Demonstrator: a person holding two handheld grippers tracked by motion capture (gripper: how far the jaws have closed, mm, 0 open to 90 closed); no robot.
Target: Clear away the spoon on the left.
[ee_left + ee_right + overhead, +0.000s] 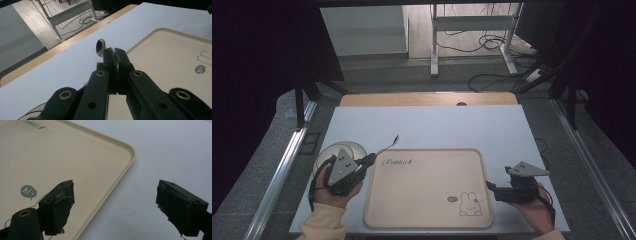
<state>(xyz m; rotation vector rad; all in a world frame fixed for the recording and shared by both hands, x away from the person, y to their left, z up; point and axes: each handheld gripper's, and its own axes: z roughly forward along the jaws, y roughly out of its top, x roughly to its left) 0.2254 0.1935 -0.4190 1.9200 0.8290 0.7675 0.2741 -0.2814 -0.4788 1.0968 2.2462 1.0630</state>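
Over the left edge of the bench (427,125), the left tool (114,50) is pinching a metal spoon (100,47) by its handle, its jaws pressed together on the thin stem. Seen from the left gripper view, the spoon's round bowl sticks up just past the jaw tips; from the high view the spoon (384,146) slants out above the bench surface, over the top left corner of the beige tray (427,187). Under the person's left hand (332,192) sits a white plate (343,150), touching the bench just left of the tray. At the tray's right side the right tool (115,202) has its jaws spread wide with nothing between them, one jaw above the tray's corner, the other above the bare bench. A rabbit drawing (470,204) marks the tray's near right corner.
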